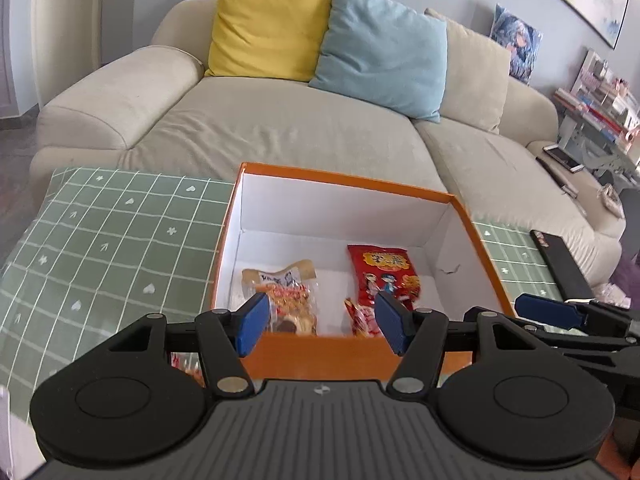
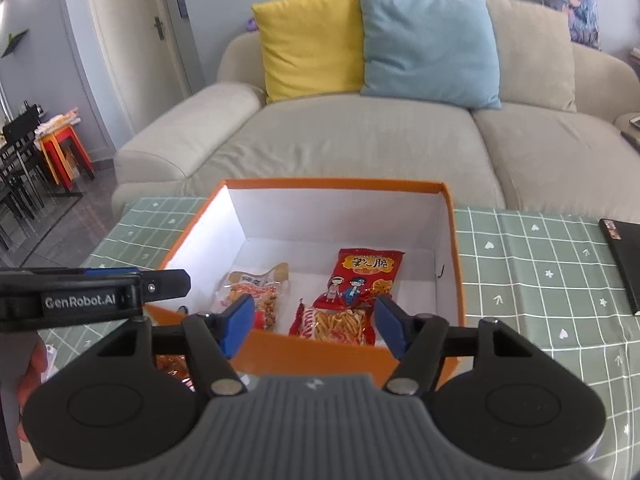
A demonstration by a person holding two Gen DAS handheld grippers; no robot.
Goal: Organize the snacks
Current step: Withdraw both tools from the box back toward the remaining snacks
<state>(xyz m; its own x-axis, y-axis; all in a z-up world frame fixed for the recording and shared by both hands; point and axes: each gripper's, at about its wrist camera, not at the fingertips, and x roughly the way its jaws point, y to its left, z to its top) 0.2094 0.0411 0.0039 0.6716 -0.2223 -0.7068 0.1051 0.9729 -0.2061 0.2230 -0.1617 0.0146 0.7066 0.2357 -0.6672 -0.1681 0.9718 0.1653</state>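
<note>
An orange box with a white inside stands open on a green checked tablecloth, and everything else is placed against it. On the box floor, toward its left wall, lies a clear packet of mixed snacks with a beige top edge; to the right of it, near the middle of the floor, lies a red snack bag printed with two cartoon children. At the red bag's near end sits a smaller red-and-clear pack of thin sticks, touching or overlapping that bag. Just outside the box's near left corner, on the cloth, another shiny orange-red wrapper shows between the linkage bars. The left gripper hovers over the near wall of the box with its blue pads spread wide and nothing between them. The right gripper hangs over the same near wall, likewise spread apart and empty, and it sits just to the right of the left one, whose side profile crosses the box's near left corner in the right wrist view. Right of the box, a flat black object lies on the cloth. Beyond the box's far wall stands a beige sofa bearing a yellow cushion and a light blue cushion side by side.
</note>
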